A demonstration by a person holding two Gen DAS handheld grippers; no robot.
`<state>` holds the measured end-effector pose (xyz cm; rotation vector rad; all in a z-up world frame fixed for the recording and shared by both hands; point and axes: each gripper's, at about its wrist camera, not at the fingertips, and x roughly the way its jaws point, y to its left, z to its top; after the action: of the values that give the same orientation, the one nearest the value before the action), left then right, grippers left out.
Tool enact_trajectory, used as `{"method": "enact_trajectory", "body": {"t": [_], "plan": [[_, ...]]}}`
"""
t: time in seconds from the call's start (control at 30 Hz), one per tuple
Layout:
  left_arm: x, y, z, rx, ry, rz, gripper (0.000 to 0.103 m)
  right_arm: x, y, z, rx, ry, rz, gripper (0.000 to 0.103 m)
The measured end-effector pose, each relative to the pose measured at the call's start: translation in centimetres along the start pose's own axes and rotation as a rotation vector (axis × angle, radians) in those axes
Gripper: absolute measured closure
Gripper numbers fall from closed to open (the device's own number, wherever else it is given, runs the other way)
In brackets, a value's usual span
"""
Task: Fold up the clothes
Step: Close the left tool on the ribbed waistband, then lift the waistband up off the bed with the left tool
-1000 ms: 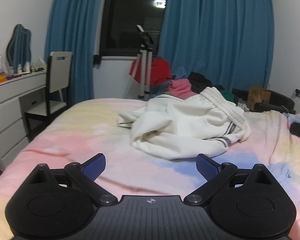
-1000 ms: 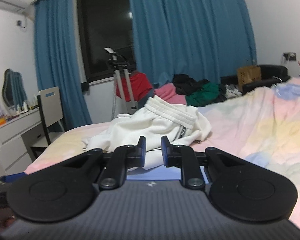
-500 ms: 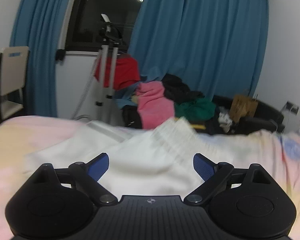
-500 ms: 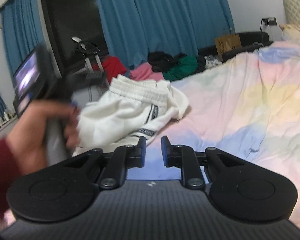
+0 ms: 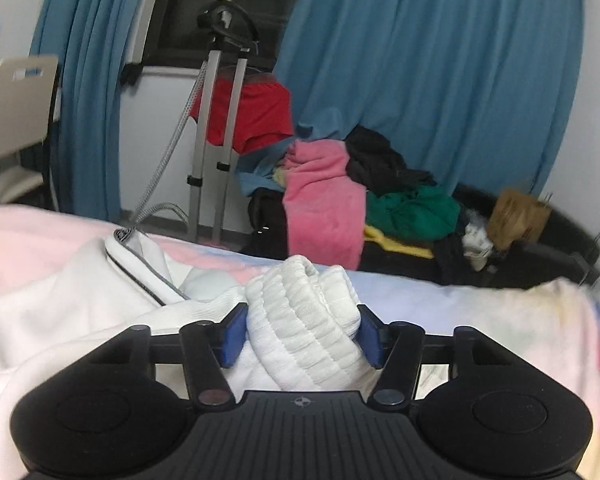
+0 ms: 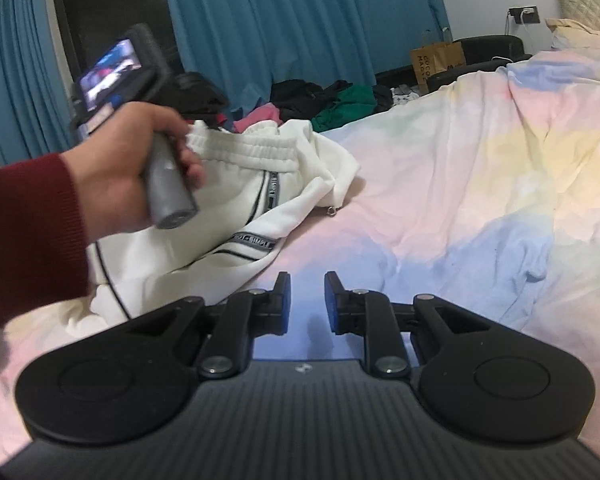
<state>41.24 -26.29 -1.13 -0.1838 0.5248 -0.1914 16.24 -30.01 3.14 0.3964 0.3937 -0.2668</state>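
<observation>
Bedroom, blue curtains (image 5: 440, 80), pastel bedspread (image 6: 480, 168) taking up most of the right wrist view. White sweatpants (image 6: 228, 216) are lying crumpled on the bed, waistband running roughly left-right, ribbed waistband (image 5: 304, 320) bunching between the left gripper (image 5: 300, 332) pads, so the left is clamping the fabric. Right gripper (image 6: 306, 300) is hanging empty over bare bedspread, fingers nearly together with a narrow gap, garment lying up and to its left, near but apart. Left hand (image 6: 128, 168) is nearer. Versus a second ago, the left has gone from wide open and well back to closing on the waistband; the right is looking unchanged.
</observation>
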Motion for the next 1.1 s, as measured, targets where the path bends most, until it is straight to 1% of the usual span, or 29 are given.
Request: {"method": "enact_trajectory", "body": {"t": [0.07,0.13,0.17,0.23,0.37,0.5,0.6,0.67,0.77,0.93,0.97,1.0,1.1], "plan": [[-1.8,1.0,0.1,-0.003,-0.023,-0.024,0.050,-0.4,-0.1,0.1,0.000,-0.025,-0.008,0.081],[-4.6,2.0,0.2,-0.018,-0.047,-0.058,0.054,-0.9,-0.1,0.3,-0.008,-0.055,-0.012,0.081],[-6.4,2.5,0.2,-0.016,-0.059,-0.076,0.060,-1.2,-0.1,0.4,-0.009,-0.068,-0.014,0.081],[-10.0,3.4,0.3,-0.012,-0.082,-0.110,0.061,-2.0,-0.2,0.6,-0.006,-0.098,-0.017,0.081],[-18.0,5.8,-0.1,0.032,-0.134,-0.167,0.064,-3.6,-0.3,1.2,-0.002,-0.161,-0.015,0.081],[-26.0,9.8,-0.7,0.056,-0.146,-0.201,0.065,-5.2,0.1,1.6,-0.023,-0.215,0.013,0.081],[-31.5,14.3,-1.7,0.039,-0.124,-0.206,0.068,-6.5,0.5,1.8,-0.030,-0.238,0.044,0.081],[-32.4,17.3,-3.5,0.017,-0.088,-0.179,0.073,-7.1,1.0,1.8,-0.036,-0.230,0.077,0.081],[-33.8,21.8,-6.1,-0.016,-0.034,-0.140,0.075,-7.8,1.9,1.5,-0.049,-0.196,0.135,0.081],[-36.0,29.3,-10.6,-0.070,0.057,-0.073,0.078,-8.4,3.8,0.6,-0.094,-0.128,0.195,0.081],[-35.7,30.2,-11.6,-0.074,0.077,-0.055,0.081,-8.4,4.1,0.4,-0.103,-0.116,0.203,0.081],[-35.3,31.1,-12.6,-0.078,0.097,-0.036,0.082,-8.5,4.4,0.1,-0.112,-0.103,0.211,0.081],[-35.2,33.1,-13.8,-0.100,0.123,-0.011,0.083,-8.7,5.3,-0.5,-0.140,-0.065,0.235,0.081]]}}
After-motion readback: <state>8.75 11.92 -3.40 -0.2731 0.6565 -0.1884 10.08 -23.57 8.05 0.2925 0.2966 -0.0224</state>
